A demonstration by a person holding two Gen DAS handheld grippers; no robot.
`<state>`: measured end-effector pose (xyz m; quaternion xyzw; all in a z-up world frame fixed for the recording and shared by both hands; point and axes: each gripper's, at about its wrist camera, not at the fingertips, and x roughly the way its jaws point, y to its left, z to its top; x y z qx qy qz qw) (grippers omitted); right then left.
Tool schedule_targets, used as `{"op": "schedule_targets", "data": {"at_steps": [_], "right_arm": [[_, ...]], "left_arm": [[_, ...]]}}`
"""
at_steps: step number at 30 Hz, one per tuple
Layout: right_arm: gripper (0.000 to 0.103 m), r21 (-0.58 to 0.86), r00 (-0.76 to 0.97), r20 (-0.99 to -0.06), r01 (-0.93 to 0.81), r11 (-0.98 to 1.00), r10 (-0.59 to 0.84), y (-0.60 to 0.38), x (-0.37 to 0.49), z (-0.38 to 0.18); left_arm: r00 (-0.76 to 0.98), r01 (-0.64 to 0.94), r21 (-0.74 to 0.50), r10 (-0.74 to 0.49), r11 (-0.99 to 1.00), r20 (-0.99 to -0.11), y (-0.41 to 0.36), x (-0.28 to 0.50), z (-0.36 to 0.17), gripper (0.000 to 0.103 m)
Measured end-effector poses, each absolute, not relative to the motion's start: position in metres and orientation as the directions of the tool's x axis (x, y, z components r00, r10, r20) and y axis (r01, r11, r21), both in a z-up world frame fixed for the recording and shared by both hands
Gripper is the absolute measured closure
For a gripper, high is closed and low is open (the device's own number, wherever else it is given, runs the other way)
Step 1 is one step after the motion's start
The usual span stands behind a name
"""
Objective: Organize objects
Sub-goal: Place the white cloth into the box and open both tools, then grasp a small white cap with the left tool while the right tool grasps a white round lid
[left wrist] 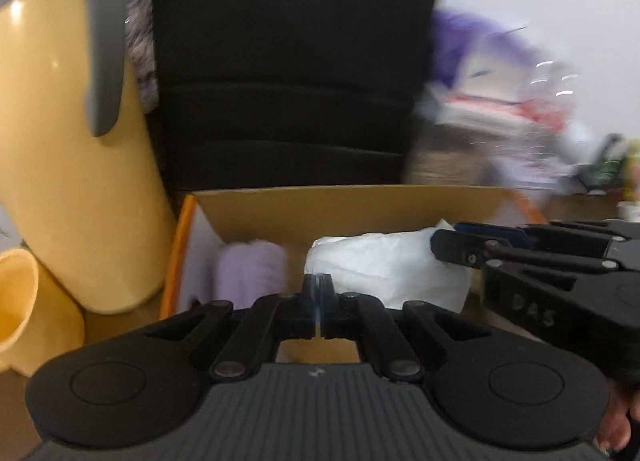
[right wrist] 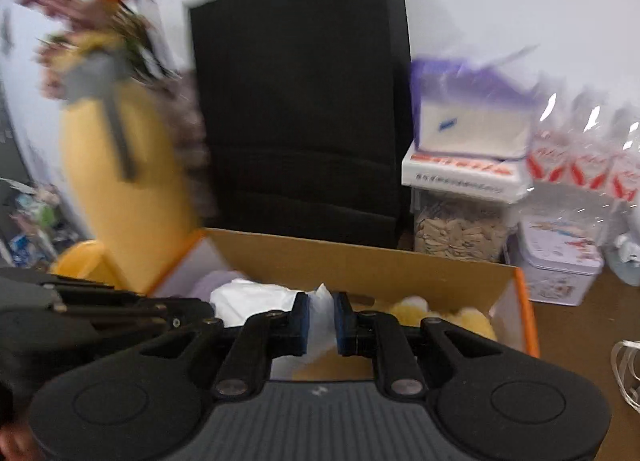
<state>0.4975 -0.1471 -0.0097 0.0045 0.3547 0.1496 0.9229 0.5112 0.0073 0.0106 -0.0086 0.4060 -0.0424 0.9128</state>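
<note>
The white bag [right wrist: 256, 299] lies in the box [right wrist: 360, 261], just ahead of both hand-held grippers. The right hand-held gripper [right wrist: 320, 321] is nearer, jaws slightly apart around a fold of it. The left hand-held gripper [left wrist: 318, 293] is closed, empty.

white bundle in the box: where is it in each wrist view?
Left wrist: white bundle sits centre-right, inside the cardboard box, just past the left gripper.
Right wrist: white bundle sits lower centre-left, behind the right gripper.
Shared landmark: black paper bag behind the box.

My left hand-held gripper [left wrist: 318, 301], jaws together, faces an open cardboard box [left wrist: 352, 205] holding a white bundle [left wrist: 384, 261]; black bag [left wrist: 296, 61] behind.
</note>
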Motion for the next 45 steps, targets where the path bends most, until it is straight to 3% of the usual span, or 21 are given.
{"op": "schedule_targets", "data": {"at_steps": [3,5,7,12,14,15,19,22,24,27,31,36,40,45], "right_arm": [[0.072,0.030,0.693,-0.696,-0.232,0.972,0.187,-0.131,0.534,-0.036],[0.068,0.025,0.714,-0.675,-0.229,0.973,0.186,-0.131,0.534,-0.039],[0.054,0.063,0.742,-0.636,-0.221,0.973,0.210,-0.139,0.526,-0.035],[0.051,0.058,0.754,-0.622,-0.222,0.973,0.209,-0.152,0.503,-0.010],[0.050,0.064,0.760,-0.611,-0.233,0.970,0.223,-0.159,0.482,0.003],[0.047,0.064,0.764,-0.603,-0.240,0.969,0.230,-0.162,0.470,0.008],[0.036,0.082,0.793,-0.550,-0.261,0.962,0.262,-0.178,0.392,0.022],[0.032,0.108,0.794,-0.534,-0.276,0.955,0.290,-0.187,0.327,0.023],[0.021,0.124,0.800,-0.511,-0.294,0.948,0.315,-0.190,0.282,0.019],[0.016,0.106,0.821,-0.491,-0.275,0.956,0.291,-0.195,0.216,-0.001],[0.016,0.142,0.796,-0.553,-0.204,0.969,0.248,-0.203,0.143,-0.036],[0.017,0.127,0.743,-0.633,-0.179,0.976,0.219,-0.210,0.072,-0.054],[0.017,0.078,0.786,-0.579,-0.212,0.974,0.218,-0.209,0.038,-0.034],[0.017,0.066,0.848,-0.501,-0.161,0.985,0.173,-0.209,0.055,-0.025]], "left_arm": [[0.676,0.039,-0.065,-0.074,0.997,-0.733,0.011,0.525,-0.003,0.098],[0.685,0.063,-0.102,-0.117,0.993,-0.719,0.018,0.523,-0.003,0.096],[0.699,0.072,-0.092,-0.116,0.993,-0.705,0.023,0.515,0.000,0.095],[0.726,0.049,-0.110,-0.111,0.993,-0.679,0.041,0.483,0.031,0.091],[0.768,0.054,-0.105,-0.109,0.993,-0.631,0.047,0.450,0.050,0.065],[0.798,0.050,-0.105,-0.103,0.993,-0.594,0.049,0.430,0.057,0.043],[0.861,0.054,-0.033,-0.063,0.998,-0.504,0.046,0.336,0.063,0.037],[0.863,0.113,-0.053,-0.124,0.992,-0.490,0.044,0.263,0.055,0.016],[0.857,0.161,-0.061,-0.170,0.985,-0.485,0.040,0.224,0.044,0.012],[0.831,0.186,-0.028,-0.173,0.982,-0.528,0.036,0.172,0.019,0.012],[0.765,0.150,-0.114,-0.188,0.982,-0.616,0.042,0.119,-0.010,0.012],[0.769,0.097,-0.124,-0.153,0.988,-0.621,0.050,0.074,-0.019,0.012],[0.781,0.064,-0.099,-0.112,0.993,-0.614,0.054,0.078,-0.017,0.012],[0.786,0.042,-0.128,-0.112,0.991,-0.608,0.057,0.098,-0.022,0.013]]}}
